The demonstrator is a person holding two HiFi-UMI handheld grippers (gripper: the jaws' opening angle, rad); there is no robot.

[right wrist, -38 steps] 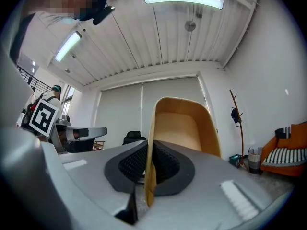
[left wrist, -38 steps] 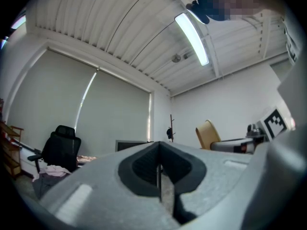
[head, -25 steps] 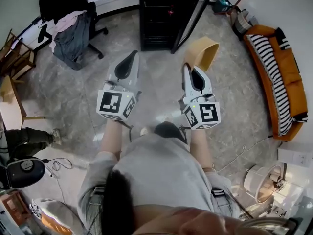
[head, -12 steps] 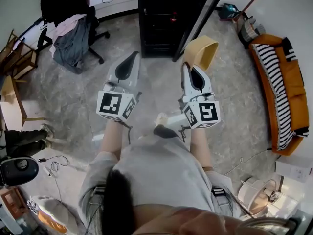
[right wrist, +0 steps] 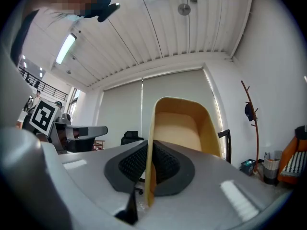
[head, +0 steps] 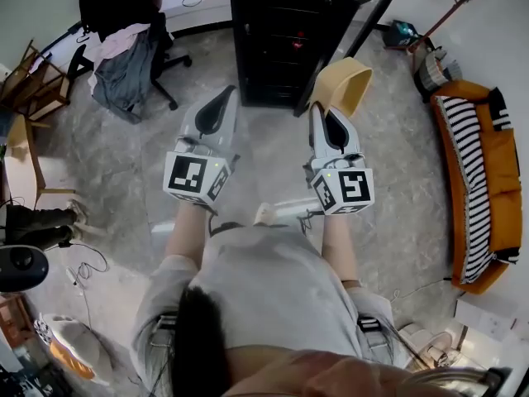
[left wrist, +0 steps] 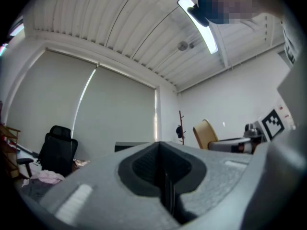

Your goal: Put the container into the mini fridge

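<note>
Right gripper (right wrist: 146, 176) clamps one thin wall of the tan container (right wrist: 180, 123), seemingly light and stiff; left gripper (left wrist: 163, 176) closed on nothing

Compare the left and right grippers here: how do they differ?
The right gripper is shut on the tan container's wall; the left gripper is shut on nothing. The right gripper points at the mini fridge's open door, the left gripper at its left edge. Both aim forward, side by side.

Right gripper (right wrist: 149, 163), jaws tight on one thin wall of the tan container (right wrist: 180, 126), white ribbed ceiling (right wrist: 192, 32) above.
</note>
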